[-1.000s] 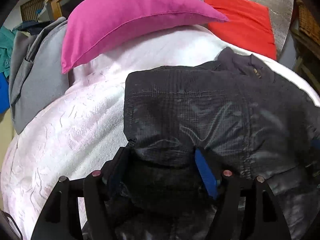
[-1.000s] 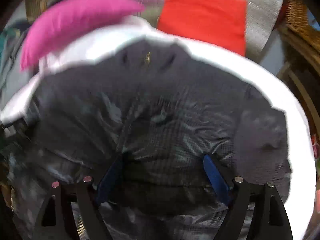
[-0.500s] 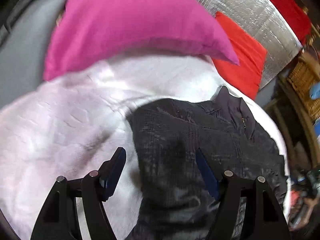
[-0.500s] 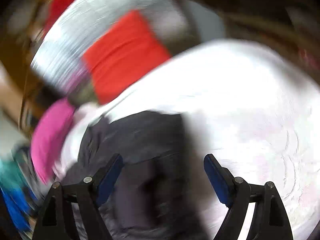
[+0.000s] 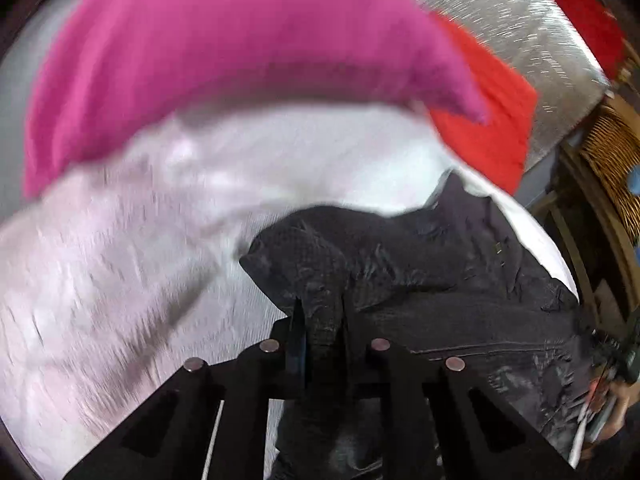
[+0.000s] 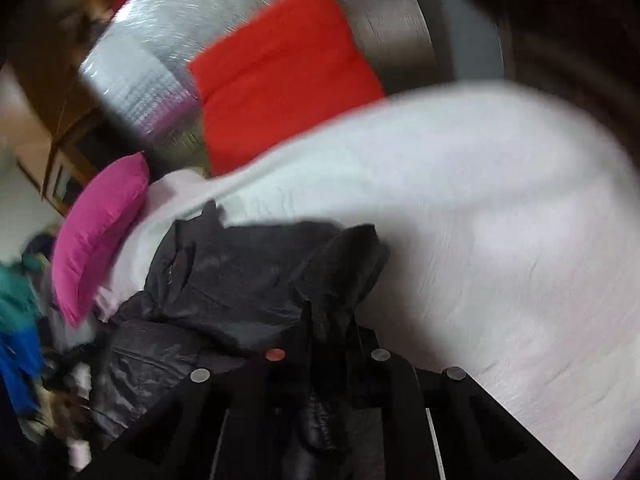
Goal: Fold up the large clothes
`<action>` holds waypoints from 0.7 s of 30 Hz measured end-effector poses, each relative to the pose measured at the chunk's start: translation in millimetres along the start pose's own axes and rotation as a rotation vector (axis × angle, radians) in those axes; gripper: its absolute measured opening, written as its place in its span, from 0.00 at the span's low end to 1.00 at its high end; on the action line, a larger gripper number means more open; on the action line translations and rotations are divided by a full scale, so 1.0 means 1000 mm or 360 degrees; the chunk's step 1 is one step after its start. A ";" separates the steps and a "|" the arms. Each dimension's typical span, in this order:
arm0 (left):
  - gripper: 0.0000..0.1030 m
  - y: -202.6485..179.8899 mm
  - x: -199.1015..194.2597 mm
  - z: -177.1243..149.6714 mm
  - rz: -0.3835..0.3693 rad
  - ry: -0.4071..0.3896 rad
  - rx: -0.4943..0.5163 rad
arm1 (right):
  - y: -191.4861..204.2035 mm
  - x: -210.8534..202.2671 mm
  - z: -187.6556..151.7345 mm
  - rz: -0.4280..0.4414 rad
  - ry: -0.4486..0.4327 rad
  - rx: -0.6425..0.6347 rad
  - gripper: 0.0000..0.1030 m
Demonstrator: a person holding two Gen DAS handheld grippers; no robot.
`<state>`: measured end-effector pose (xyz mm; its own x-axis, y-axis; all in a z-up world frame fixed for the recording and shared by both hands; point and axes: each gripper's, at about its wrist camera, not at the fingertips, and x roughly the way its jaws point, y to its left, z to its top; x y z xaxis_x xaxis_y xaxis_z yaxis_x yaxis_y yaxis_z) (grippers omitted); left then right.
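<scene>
**Both claws now pinch the jacket's outer edges**

Half a second ago our claws stood wide open over the cloth; now both are nearly closed on it. Our left claw (image 5: 320, 320) grips a corner of the dark grey, finely checked jacket (image 5: 440, 300), a ridge of fabric bunched between its blades. Our right claw (image 6: 330, 320) grips the opposite side, where a sleeve end rises just ahead of the tips. We judge that the grasps are made and the fold inward can begin.

The jacket lies on the white textured bedspread (image 5: 120, 280), spreading rightward from the left claw and leftward from the right claw.

The left view shows the magenta pillow (image 5: 220, 60) looming ahead and the red cushion (image 5: 488, 120) against the silver quilted headboard (image 5: 520, 20). Only the right view shows the heap of other clothes (image 6: 24, 320), teal and blue, far to that claw's left.
</scene>
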<state>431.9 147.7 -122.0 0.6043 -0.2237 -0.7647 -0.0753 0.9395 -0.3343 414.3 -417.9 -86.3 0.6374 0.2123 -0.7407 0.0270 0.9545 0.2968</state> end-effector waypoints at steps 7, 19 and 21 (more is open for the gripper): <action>0.26 -0.026 -0.008 -0.007 0.0268 -0.0040 0.0214 | -0.012 -0.005 -0.019 -0.0110 0.0010 0.0147 0.69; 0.56 -0.137 -0.044 -0.077 0.0131 -0.0177 0.0608 | 0.104 -0.042 -0.052 -0.0108 -0.0041 -0.0333 0.71; 0.57 -0.147 -0.012 -0.093 0.0239 -0.0013 0.0680 | 0.102 -0.009 -0.073 -0.0294 0.0136 -0.0398 0.71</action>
<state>361.6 -11.7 -115.0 0.6182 -0.0764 -0.7823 0.1708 0.9845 0.0388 355.2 -307.7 -92.9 0.5723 0.0375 -0.8192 -0.0606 0.9982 0.0033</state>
